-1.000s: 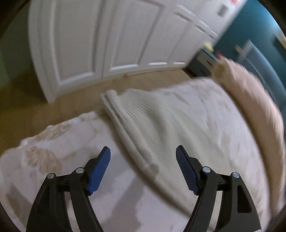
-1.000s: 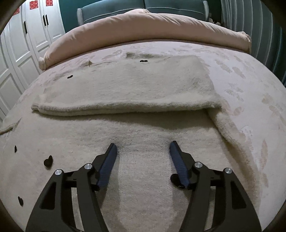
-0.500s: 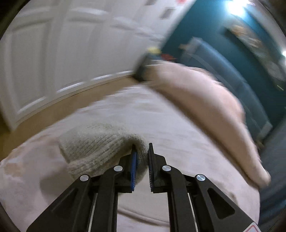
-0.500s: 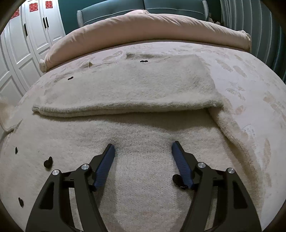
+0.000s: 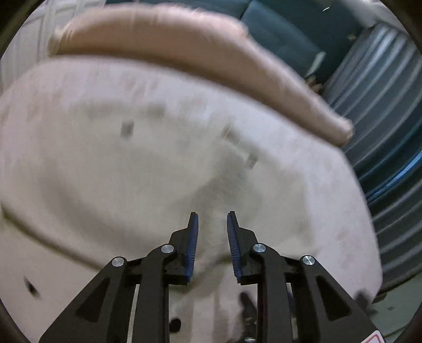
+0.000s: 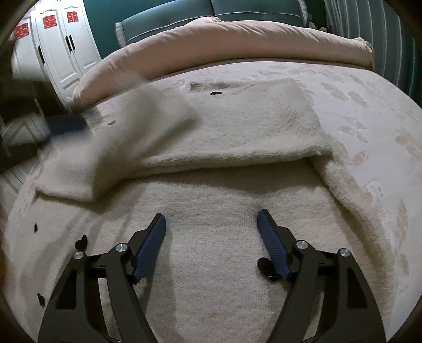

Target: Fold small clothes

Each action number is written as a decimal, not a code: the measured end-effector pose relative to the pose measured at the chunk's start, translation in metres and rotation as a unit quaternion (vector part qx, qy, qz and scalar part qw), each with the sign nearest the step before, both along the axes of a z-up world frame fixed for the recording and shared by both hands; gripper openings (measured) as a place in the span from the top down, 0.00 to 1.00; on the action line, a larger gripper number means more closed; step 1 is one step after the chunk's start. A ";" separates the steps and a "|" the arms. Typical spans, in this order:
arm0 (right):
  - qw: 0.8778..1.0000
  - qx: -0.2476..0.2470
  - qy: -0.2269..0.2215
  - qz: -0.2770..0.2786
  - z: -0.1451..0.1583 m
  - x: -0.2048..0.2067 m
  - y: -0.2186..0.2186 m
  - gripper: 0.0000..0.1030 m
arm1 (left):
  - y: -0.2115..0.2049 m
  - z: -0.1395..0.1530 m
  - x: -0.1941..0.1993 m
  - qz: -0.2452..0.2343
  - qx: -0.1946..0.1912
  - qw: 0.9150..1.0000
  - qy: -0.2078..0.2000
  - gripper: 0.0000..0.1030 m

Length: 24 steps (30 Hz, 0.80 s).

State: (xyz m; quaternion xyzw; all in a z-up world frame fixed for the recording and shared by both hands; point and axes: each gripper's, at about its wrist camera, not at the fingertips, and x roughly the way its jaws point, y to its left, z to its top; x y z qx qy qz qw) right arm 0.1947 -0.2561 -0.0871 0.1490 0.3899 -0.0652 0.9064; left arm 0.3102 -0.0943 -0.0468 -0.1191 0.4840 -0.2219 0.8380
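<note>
A cream knit sweater point(image 6: 216, 266) with small black marks lies spread on the bed, its far half point(image 6: 237, 126) folded toward me. My right gripper point(image 6: 211, 215) hovers just over the near half, its jaws opening and nothing between them. At the left, a sleeve point(image 6: 147, 124) sweeps across the folded part in a blur, beside the blue pad point(image 6: 66, 124) of my left gripper. In the left wrist view my left gripper point(image 5: 212, 215) points down at the sweater point(image 5: 132, 171). Its jaws are opening a narrow gap with cream knit loose between the pads.
A rolled pink duvet point(image 6: 224, 44) point(image 5: 171, 44) lies across the bed's far end in front of a teal headboard point(image 6: 163, 15). White wardrobe doors point(image 6: 60, 47) stand at the left. Striped curtains point(image 5: 382, 132) hang past the bed's right edge.
My left gripper shut on the sleeve, swung it fast from the bed's left edge over the sweater, then parted its jaws. The right gripper stayed put and opened wider.
</note>
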 end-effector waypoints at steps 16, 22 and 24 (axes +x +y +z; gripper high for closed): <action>0.999 0.014 -0.038 0.023 0.077 0.043 0.023 0.25 | 0.214 -0.027 0.019 0.220 -0.057 0.972 0.063 0.51; 0.996 -0.043 0.056 0.047 0.049 0.137 0.064 0.22 | 0.227 -0.044 0.028 0.247 -0.104 0.959 0.095 0.51; 0.994 -0.060 0.085 0.035 0.035 0.151 0.067 0.50 | 0.225 -0.045 0.032 0.246 -0.102 0.959 0.095 0.51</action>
